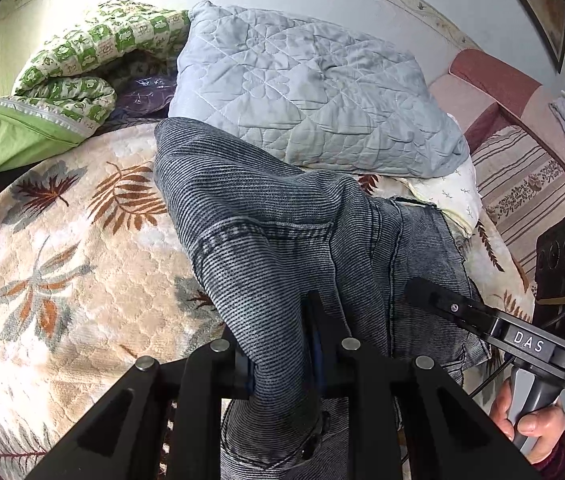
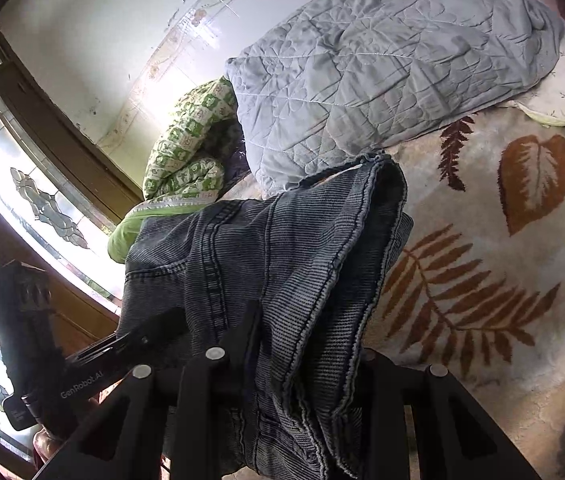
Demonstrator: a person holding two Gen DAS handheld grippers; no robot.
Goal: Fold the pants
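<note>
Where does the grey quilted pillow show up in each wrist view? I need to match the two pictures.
Left wrist: grey quilted pillow sits upper centre, behind the lifted pants.
Right wrist: same pillow fills the upper right, above the pants.
Shared landmark: the green patterned quilt lies directly left of the pillow in both views.

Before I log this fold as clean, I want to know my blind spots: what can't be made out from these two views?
- Left hand-held gripper, left wrist view: fingertips buried in the pants, so the grip depth is hidden.
- Right hand-held gripper, right wrist view: the draped denim covers its right finger.
- Pants' lower end: cut off by the bottom edge in both views.
- Floral blanket under the pants: hidden by the denim.
</note>
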